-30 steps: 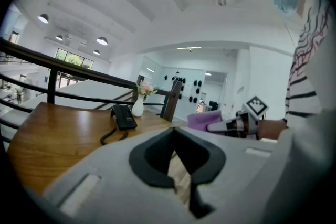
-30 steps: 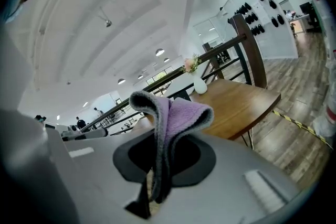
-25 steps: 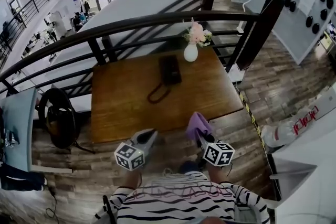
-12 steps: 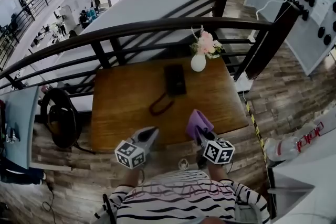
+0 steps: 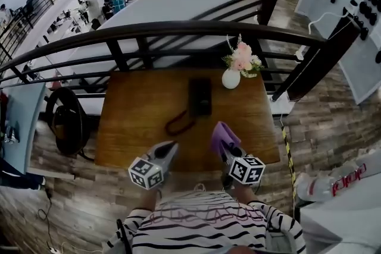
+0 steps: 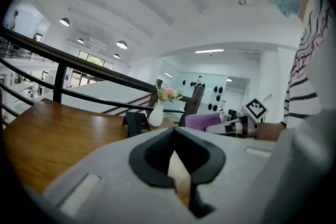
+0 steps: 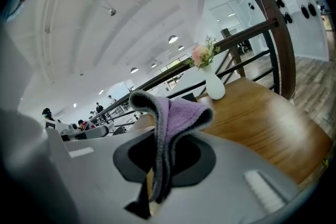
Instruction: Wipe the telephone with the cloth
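Telephone (image 5: 200, 96) flat at the far middle of the table (image 5: 131, 128); black, with its cord (image 5: 178, 122) looping back toward the near edge; white vase (image 5: 231, 78) of flowers near its right side, not touching; dark railing (image 5: 178, 30) behind both.

Change over the last second: walked in closer; table and telephone lower and larger in the head view; both claws brought from short of the table to over its near edge.

Right claw (image 5: 222, 147) clamped on the purple cloth (image 5: 224, 134); fold standing up out of the closed jaws in the right gripper view; grip looks the same as a second ago, no slip seen.

Left claw (image 5: 171, 147) closed on nothing; jaws together in the left gripper view, only table wood showing through the notch.

Meaning for the task, as a judgement: still the approach; no wiping begun; cloth well apart from the telephone and not touching the table. Next move likely needs a longer reach forward and a drop of the cloth onto the top of the telephone.

Risks, also a judgement: vase close enough to get clipped on a wide stroke; cord in the path of the reach; light telephone could slide under pressure, so the free left claw may be needed to steady it.
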Action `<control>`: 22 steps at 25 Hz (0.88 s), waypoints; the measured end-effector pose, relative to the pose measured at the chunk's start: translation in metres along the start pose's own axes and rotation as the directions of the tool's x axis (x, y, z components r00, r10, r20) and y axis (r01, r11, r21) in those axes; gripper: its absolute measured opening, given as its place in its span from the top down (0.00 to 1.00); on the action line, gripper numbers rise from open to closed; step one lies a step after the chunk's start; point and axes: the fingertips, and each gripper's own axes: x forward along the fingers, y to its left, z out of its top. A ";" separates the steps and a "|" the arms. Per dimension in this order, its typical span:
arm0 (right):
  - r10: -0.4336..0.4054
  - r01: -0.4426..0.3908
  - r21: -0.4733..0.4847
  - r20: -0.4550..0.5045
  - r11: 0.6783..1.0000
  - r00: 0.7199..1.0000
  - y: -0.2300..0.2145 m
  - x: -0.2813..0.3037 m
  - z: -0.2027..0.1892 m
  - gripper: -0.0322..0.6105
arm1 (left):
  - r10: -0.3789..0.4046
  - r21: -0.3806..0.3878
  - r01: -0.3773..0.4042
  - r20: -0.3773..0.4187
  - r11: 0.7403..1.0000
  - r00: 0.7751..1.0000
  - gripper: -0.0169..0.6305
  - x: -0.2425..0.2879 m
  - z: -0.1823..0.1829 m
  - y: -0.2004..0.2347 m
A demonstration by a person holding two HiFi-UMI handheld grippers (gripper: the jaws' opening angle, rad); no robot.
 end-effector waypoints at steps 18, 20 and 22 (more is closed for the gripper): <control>-0.055 0.056 0.051 -0.010 0.997 0.998 -0.003 0.086 0.027 0.89 | -0.073 -0.028 0.072 -0.036 0.997 0.997 0.97 0.040 0.031 0.082; -0.067 0.066 0.056 0.004 0.996 0.998 0.005 0.098 0.030 0.89 | -0.093 -0.023 0.092 -0.041 0.995 0.995 0.97 0.039 0.037 0.095; -0.081 0.080 0.065 0.017 0.995 0.997 0.012 0.106 0.029 0.89 | -0.113 -0.024 0.112 -0.047 0.993 0.992 0.97 0.036 0.040 0.106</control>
